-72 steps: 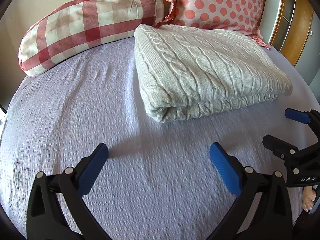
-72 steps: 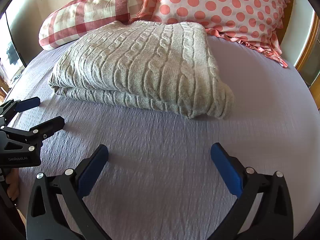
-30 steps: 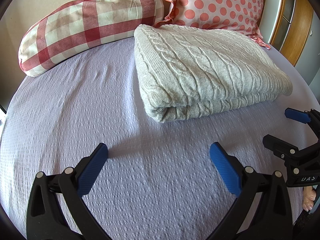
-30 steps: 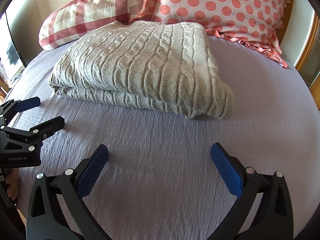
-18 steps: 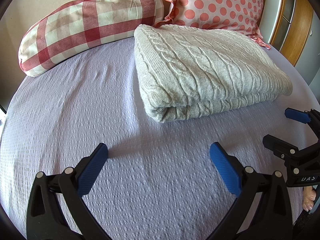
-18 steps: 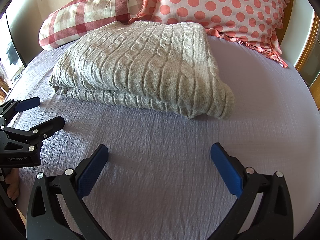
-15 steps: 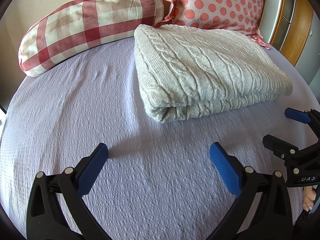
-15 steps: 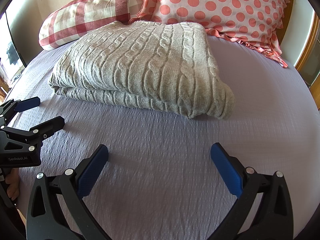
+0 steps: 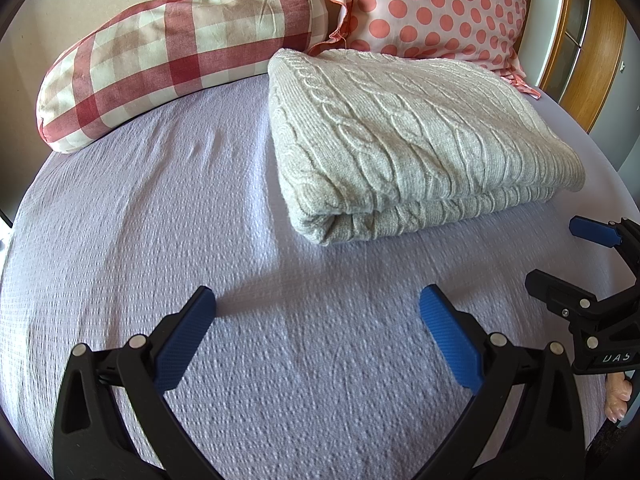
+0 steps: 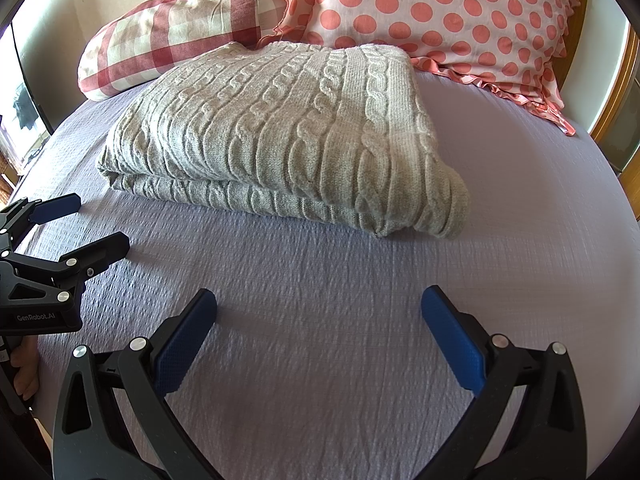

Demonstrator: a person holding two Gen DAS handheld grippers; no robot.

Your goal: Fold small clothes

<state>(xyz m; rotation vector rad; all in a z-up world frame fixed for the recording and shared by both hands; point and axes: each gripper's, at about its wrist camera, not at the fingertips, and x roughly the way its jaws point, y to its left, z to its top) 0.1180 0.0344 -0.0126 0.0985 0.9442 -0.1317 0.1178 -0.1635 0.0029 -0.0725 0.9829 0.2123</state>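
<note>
Sweater [image 9: 404,136] folded on lilac bed [image 9: 160,200] ahead of left claw [image 9: 316,320], spread and empty, right claw [image 9: 572,256] beside the sweater marked "UAS", right view, right claw [image 10: 318,320] spread short of sweater [image 10: 288,132], left claw [image 10: 76,224] spread, printed "GenRobot.AI"
</note>
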